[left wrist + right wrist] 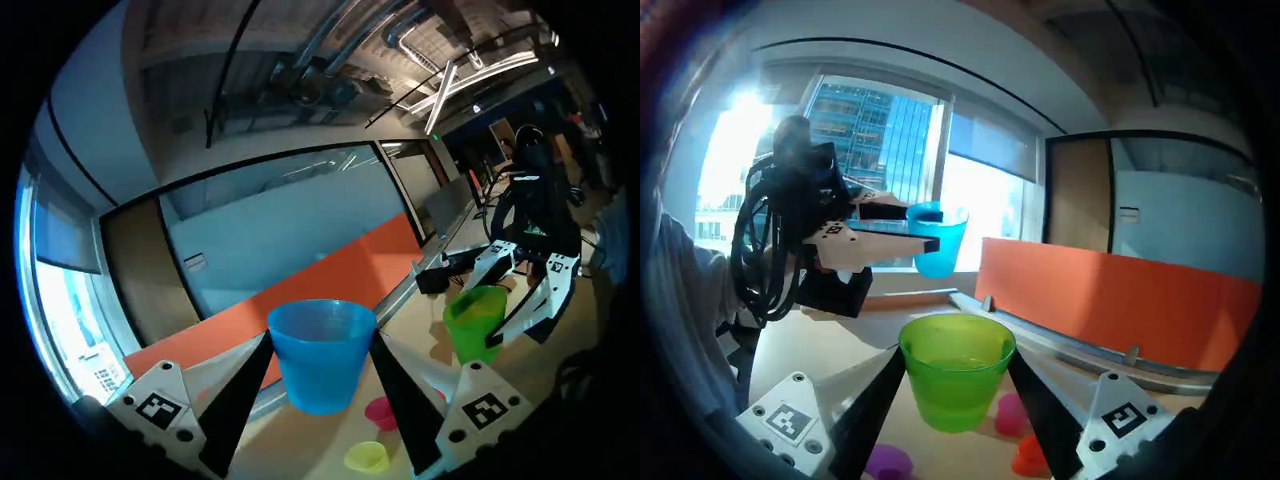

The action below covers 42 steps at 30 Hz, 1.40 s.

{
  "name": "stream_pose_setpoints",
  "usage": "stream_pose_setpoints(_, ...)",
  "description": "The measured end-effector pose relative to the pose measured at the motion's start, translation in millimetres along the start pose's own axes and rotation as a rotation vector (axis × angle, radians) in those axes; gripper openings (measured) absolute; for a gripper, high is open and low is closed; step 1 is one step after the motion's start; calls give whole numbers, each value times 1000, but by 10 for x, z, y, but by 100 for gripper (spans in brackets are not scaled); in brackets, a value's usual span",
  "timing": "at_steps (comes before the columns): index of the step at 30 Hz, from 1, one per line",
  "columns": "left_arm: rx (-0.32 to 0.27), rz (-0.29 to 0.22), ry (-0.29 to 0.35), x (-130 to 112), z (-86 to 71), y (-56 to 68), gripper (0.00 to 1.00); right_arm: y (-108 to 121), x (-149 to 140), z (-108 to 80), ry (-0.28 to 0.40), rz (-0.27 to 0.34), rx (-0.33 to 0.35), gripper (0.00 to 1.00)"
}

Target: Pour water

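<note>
In the left gripper view a translucent blue cup (pixel 322 352) sits upright between my left gripper's (pixel 320 364) black fingers, which are shut on it. Farther right, the other gripper (pixel 496 320) holds a green cup (pixel 475 322) above the table. In the right gripper view the green cup (pixel 957 368) is held upright in my right gripper (pixel 957 376), shut on it, with some water visible inside. Across the table the left gripper (pixel 920 240) carries the blue cup (pixel 938 238), level and raised higher than the green one.
Small pink (pixel 381 413) and yellow (pixel 367 457) cups lie on the wooden table (pixel 408 320) below. Pink (pixel 1010 414), orange (pixel 1030 458) and purple (pixel 888 462) cups lie under the right gripper. An orange partition (pixel 1120 296) runs along the table's far edge. A person's sleeve (pixel 680 320) is at left.
</note>
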State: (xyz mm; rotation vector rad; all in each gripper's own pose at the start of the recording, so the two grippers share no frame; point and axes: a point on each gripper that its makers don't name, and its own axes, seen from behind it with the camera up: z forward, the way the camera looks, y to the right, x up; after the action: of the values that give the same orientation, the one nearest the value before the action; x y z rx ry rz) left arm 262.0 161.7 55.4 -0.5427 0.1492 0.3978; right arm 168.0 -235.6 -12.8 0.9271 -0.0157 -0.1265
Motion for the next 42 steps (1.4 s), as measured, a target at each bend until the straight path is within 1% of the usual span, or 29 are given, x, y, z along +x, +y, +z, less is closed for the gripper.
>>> stream_pose_setpoints(9,-7,-159,0,-183,-90,8,85,104,27,-126,0,6,-27,90)
stream_pose_setpoints(14,-28,-253,-6,-289,-111,55,85,129,63,-191,-2,4,-35,90)
stream_pose_setpoints(18,-41,-306,-16,-390,-139,102,86,153,86,-234,-5,0,-43,90)
stream_pose_setpoints(21,-51,-322,-24,-474,-174,153,86,171,90,-261,-5,-1,-49,90)
stream_pose_setpoints(24,-54,-318,-31,-549,-201,180,85,186,92,-287,-9,1,-50,90)
stream_pose_setpoints(29,-68,-315,-33,-590,-243,245,86,242,100,-311,-6,7,-60,90)
stream_pose_setpoints(36,-95,-332,-45,-673,-274,329,86,279,102,-343,-2,27,-64,90)
stream_pose_setpoints(42,-109,-330,-76,-827,-309,380,87,319,-16,-381,-34,21,-65,90)
